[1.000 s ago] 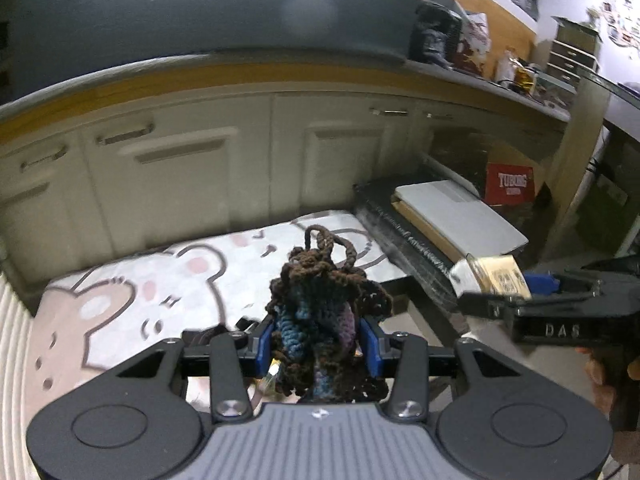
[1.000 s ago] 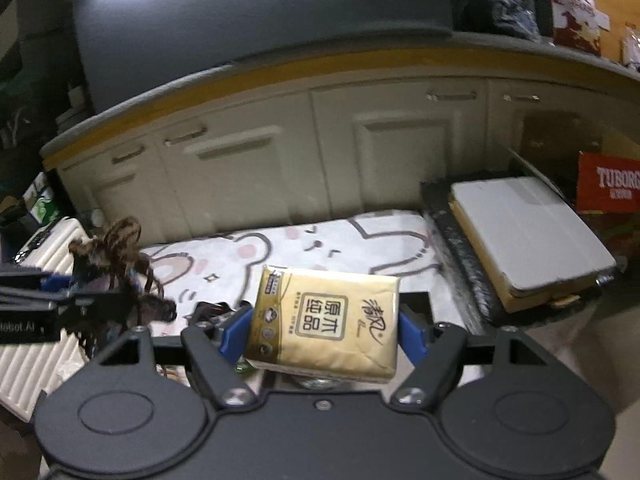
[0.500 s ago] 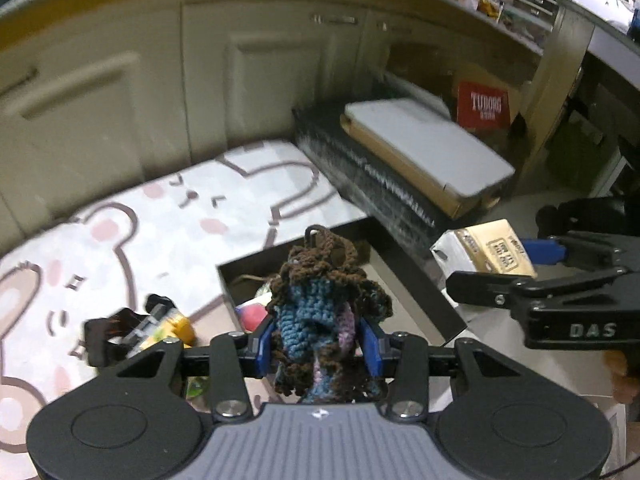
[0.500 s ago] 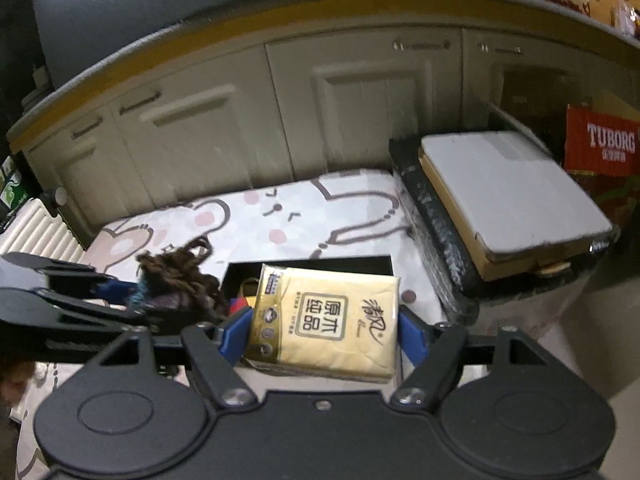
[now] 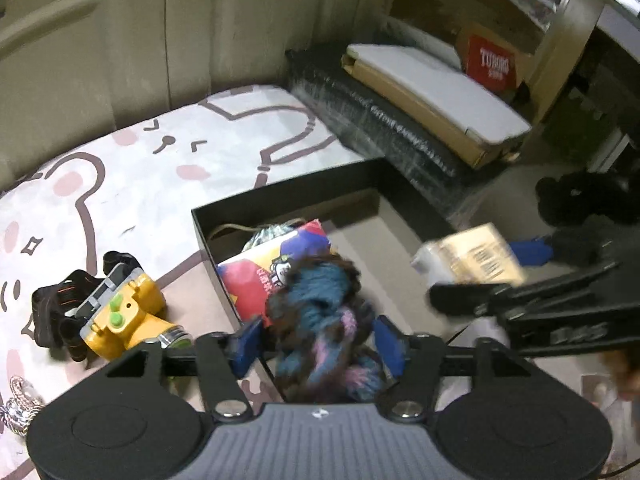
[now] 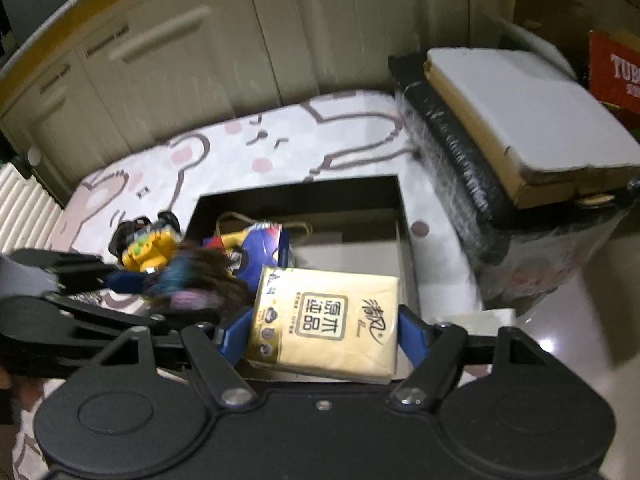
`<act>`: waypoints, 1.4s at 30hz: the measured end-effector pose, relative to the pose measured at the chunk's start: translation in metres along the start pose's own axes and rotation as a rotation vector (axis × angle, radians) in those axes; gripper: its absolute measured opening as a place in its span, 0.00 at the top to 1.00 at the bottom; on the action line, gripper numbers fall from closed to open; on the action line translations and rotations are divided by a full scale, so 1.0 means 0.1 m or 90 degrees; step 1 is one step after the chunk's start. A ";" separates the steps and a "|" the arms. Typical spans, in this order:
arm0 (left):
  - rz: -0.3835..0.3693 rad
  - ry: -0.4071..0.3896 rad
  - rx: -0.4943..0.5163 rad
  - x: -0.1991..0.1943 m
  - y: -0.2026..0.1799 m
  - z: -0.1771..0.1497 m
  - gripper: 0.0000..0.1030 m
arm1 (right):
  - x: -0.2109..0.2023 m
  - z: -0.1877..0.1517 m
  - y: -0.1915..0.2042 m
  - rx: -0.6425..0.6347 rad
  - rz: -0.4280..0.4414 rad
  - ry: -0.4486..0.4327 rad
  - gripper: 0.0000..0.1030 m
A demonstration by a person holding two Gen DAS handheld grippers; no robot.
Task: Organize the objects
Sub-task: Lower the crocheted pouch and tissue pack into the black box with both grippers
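My left gripper (image 5: 316, 340) is shut on a brown, blue and pink crocheted yarn bundle (image 5: 320, 320) and holds it over the near left part of an open black box (image 5: 280, 196). My right gripper (image 6: 324, 332) is shut on a yellow tissue pack (image 6: 324, 316) and holds it over the box's near edge (image 6: 408, 240). The tissue pack also shows in the left wrist view (image 5: 472, 256), and the yarn bundle in the right wrist view (image 6: 192, 280). A red and blue packet (image 5: 272, 260) lies in the box.
A yellow headlamp with a black strap (image 5: 120, 312) lies on the bear-print mat (image 5: 120, 168) left of the box. A black wrapped case with a flat cardboard box on top (image 5: 420, 84) stands to the right. Cabinet doors (image 6: 240, 40) stand behind. A red Tuborg carton (image 5: 494, 64) stands far right.
Both grippers have tilted down and moved forward over the black box, carrying the yarn bundle and tissue pack. The box's inside and the headlamp have come into fuller view.
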State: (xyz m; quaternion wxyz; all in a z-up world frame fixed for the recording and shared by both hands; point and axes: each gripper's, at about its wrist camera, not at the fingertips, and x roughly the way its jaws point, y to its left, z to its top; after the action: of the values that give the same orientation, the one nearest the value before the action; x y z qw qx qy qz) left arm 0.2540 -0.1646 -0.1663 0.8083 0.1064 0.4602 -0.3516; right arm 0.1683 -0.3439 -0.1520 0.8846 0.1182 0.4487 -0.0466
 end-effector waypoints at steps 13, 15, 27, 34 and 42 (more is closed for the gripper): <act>0.097 0.025 0.047 0.12 0.10 -0.08 0.18 | 0.34 0.00 0.14 -0.045 -0.033 0.061 0.27; 0.122 0.041 0.061 0.20 0.09 -0.10 0.18 | 0.40 0.00 0.16 -0.051 -0.035 0.072 0.27; 0.126 0.043 0.075 0.14 0.16 -0.12 0.16 | 0.38 0.07 0.00 0.039 0.023 0.104 0.19; 0.105 0.015 0.052 0.01 0.20 -0.06 0.16 | 0.48 0.06 -0.08 0.061 0.003 0.112 0.38; 0.106 -0.009 0.021 -0.13 0.29 -0.04 0.16 | 0.60 0.05 0.05 0.046 0.018 0.118 0.35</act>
State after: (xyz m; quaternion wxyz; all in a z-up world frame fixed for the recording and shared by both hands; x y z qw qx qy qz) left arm 0.2665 -0.1351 -0.1624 0.8360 0.1554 0.4382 -0.2914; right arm 0.2086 -0.3391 -0.1964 0.8350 0.1603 0.5250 -0.0392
